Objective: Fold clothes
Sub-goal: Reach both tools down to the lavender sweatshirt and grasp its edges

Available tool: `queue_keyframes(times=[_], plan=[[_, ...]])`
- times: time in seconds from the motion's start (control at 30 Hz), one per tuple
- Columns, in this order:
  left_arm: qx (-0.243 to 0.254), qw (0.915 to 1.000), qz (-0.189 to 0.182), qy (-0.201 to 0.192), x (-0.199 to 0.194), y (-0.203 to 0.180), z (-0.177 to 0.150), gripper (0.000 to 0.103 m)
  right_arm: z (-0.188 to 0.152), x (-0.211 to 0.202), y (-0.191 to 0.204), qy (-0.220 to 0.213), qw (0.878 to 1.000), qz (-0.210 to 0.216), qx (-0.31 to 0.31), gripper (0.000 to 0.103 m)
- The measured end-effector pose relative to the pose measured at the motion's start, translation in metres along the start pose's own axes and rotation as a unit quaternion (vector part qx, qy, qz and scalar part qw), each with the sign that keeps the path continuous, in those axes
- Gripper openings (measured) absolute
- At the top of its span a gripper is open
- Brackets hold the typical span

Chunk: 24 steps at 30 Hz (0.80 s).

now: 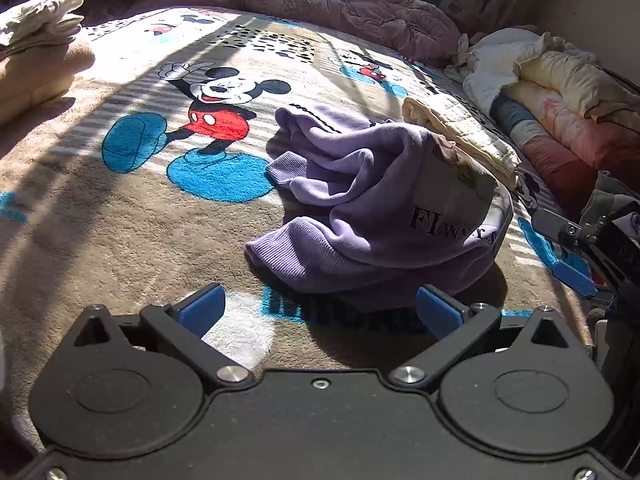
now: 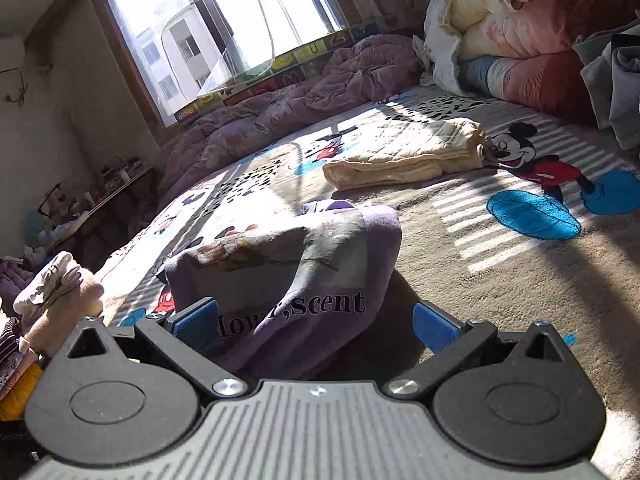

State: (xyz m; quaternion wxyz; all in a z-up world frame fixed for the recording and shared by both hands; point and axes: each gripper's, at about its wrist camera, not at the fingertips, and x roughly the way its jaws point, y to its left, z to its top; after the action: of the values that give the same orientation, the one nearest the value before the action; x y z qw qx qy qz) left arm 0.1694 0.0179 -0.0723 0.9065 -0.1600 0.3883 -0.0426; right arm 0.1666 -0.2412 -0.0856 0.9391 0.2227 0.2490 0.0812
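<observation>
Both grippers, left gripper (image 1: 320,308) and right gripper (image 2: 316,322), hang spread wide and empty just near a crumpled purple sweatshirt (image 1: 372,200) on the cartoon blanket (image 1: 120,216). Folding seems unstarted; beyond lies a cream garment (image 2: 404,152), apparently folded.

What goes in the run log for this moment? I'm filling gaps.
left gripper open | right gripper open | purple sweatshirt crumpled on blanket, unheld

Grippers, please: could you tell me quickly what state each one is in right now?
Left gripper: open, holding nothing, just short of the purple sweatshirt.
Right gripper: open, straddling the sweatshirt's edge, not clamped.
</observation>
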Motion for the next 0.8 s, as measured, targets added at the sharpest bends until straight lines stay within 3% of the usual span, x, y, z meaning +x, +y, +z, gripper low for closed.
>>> queue_keyframes(times=[0.13, 0.37, 0.63, 0.8], plan=[[-0.02, 0.9989, -0.041, 0.013, 0.021, 0.006, 0.031, 0.103, 0.026, 0.031, -0.027, -0.027, 0.999, 0.007, 0.031, 0.102], [-0.044, 0.9972, -0.061, 0.003, 0.064, 0.01, 0.095, 0.102, 0.056, 0.089, -0.072, 0.006, 0.994, 0.056, 0.089, 0.102], [-0.145, 0.9832, -0.105, 0.034, 0.135, 0.042, 0.142, 0.1, 0.062, 0.136, -0.106, 0.033, 0.98, 0.124, 0.152, 0.102], [-0.17, 0.9792, -0.095, 0.055, 0.169, 0.05, 0.156, 0.096, 0.06, 0.159, -0.106, 0.046, 0.969, 0.157, 0.184, 0.102]])
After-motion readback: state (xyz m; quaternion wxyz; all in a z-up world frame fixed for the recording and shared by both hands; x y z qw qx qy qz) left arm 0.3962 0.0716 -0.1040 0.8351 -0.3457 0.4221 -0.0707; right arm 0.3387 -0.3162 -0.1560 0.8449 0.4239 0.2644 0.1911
